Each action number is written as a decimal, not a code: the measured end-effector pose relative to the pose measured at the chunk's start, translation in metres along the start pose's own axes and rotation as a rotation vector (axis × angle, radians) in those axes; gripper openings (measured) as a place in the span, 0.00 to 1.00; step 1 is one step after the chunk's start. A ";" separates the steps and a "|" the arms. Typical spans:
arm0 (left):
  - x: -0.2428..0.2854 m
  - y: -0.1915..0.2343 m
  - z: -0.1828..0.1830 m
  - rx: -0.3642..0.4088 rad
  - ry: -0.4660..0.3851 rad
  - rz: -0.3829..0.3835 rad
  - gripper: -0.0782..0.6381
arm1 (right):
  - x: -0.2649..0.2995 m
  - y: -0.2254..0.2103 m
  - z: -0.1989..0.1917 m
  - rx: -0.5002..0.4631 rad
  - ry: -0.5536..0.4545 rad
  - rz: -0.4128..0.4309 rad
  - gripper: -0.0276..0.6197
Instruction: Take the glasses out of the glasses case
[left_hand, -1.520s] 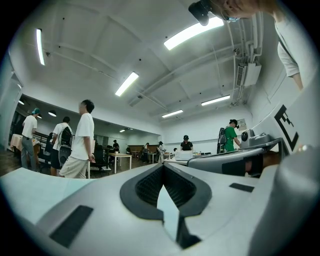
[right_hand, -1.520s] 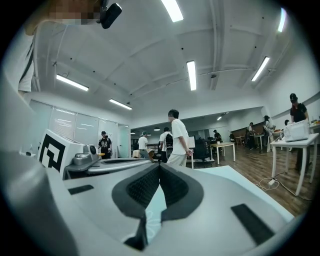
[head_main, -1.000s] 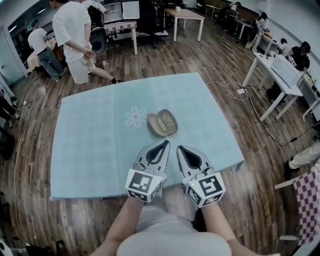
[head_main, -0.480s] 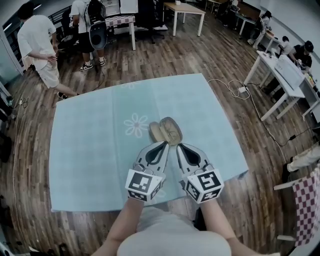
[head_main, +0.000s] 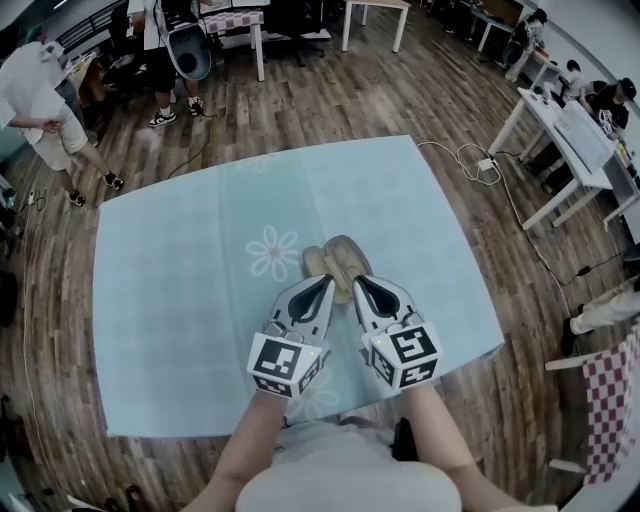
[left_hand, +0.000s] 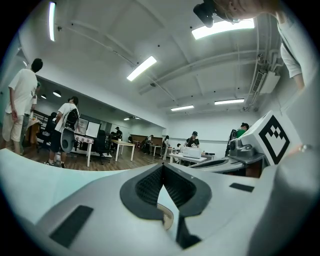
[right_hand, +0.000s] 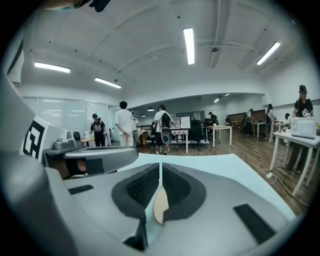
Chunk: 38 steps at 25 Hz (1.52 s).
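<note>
Since the earlier frame, both grippers have moved up the frame. The tips of the left gripper (head_main: 326, 285) and the right gripper (head_main: 360, 283) now reach the lower edge of the open case (head_main: 340, 252), which lies mid-frame on the blue cloth (head_main: 180, 300). Each pair of jaws is closed together with nothing clamped. I cannot make out glasses inside the case. The person (head_main: 35, 95) at upper left has shifted further left.

Open-plan office/lab, ppl (left_hand: 194, 141) at desks (right_hand: 299, 137), strip lights (right_hand: 189, 45), wood floor (head_main: 330, 100)
</note>
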<state>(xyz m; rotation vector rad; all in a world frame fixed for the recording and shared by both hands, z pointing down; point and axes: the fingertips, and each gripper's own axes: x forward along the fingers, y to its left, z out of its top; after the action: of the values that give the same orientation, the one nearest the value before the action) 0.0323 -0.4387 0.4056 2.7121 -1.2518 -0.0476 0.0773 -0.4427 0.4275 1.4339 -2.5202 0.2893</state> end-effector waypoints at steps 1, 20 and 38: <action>0.002 0.004 -0.003 -0.006 0.006 0.003 0.12 | 0.005 -0.002 -0.001 -0.006 0.007 -0.001 0.06; 0.033 0.040 -0.059 -0.035 0.132 -0.006 0.12 | 0.083 -0.036 -0.077 -0.082 0.223 -0.006 0.16; 0.049 0.064 -0.098 -0.125 0.192 0.016 0.12 | 0.126 -0.062 -0.150 -0.135 0.461 -0.005 0.22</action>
<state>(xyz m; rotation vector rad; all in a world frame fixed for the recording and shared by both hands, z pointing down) 0.0256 -0.5045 0.5138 2.5318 -1.1737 0.1286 0.0827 -0.5348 0.6114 1.1631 -2.1194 0.3902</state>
